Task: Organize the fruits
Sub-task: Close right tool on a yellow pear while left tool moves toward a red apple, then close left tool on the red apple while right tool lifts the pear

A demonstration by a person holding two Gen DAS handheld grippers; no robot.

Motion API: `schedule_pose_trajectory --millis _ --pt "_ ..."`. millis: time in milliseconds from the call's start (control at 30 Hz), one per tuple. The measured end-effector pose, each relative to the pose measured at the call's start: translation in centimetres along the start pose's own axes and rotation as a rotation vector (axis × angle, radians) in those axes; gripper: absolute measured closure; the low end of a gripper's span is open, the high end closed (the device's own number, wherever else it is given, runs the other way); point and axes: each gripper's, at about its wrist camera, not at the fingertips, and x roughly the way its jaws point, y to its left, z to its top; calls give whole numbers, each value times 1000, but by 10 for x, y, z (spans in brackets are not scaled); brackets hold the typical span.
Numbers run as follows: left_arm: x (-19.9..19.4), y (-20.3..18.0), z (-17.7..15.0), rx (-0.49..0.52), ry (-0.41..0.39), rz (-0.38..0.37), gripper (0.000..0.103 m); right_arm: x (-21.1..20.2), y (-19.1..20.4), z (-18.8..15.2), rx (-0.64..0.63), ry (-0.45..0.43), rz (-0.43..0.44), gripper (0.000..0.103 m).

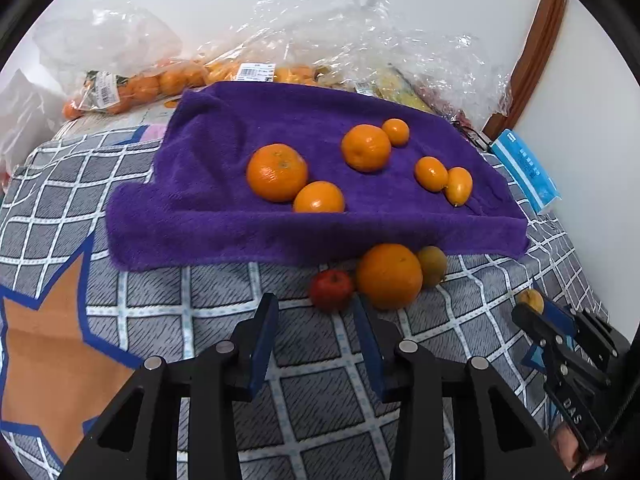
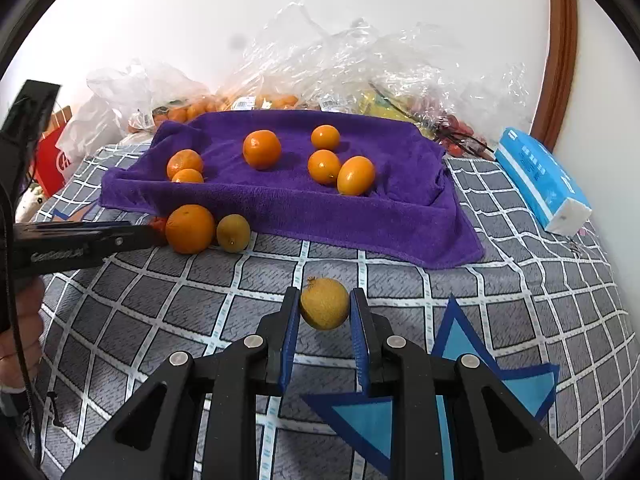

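Note:
A purple towel (image 1: 208, 200) (image 2: 360, 224) lies on the checked bedspread and carries several mandarins and kumquats. In front of its near edge sit a big orange (image 1: 389, 276) (image 2: 190, 229), a greenish-brown fruit (image 1: 432, 266) (image 2: 233, 233) and a small red fruit (image 1: 331, 290). My left gripper (image 1: 314, 300) (image 2: 154, 234) stands open, its tips just short of the red fruit, with nothing between the fingers. My right gripper (image 2: 325, 294) (image 1: 536, 312) is shut on a small yellow fruit (image 2: 324, 308) (image 1: 530, 300), held above the bedspread to the right of the towel's front.
Crumpled clear plastic bags (image 1: 360, 40) (image 2: 340, 60) with more oranges lie behind the towel against the white wall. A blue tissue pack (image 1: 528, 172) (image 2: 540, 176) lies at the right by a wooden frame (image 2: 560, 40). A red bag (image 2: 52, 160) stands at the far left.

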Motion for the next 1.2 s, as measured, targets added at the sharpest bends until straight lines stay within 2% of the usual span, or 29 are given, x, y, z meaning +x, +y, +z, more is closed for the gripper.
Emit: schedule_pose_trajectory --millis 200,400,533,567,833,1000,1100,1200 --pt "9 -7 5 13 -6 20 68 7 -8 -1 59 29 52 78" --pt "14 -7 5 2 -20 19 68 11 -2 -1 35 45 83 78" --pt "15 -11 1 41 -44 24 75 15 1 -1 23 58 100 79" --pt "14 -12 0 48 -47 13 79 15 1 -2 24 59 99 79" --pt "7 1 1 -27 -78 -70 79 15 1 -2 22 57 93 79" --pt "-1 -1 0 -16 -107 -66 79 8 -2 -2 41 22 95 78" --pt "-7 -1 1 -9 -112 -51 79 2 -2 0 39 6 67 78" --pt "-22 1 5 -17 -129 -70 79 -6 0 11 28 -5 48 78"
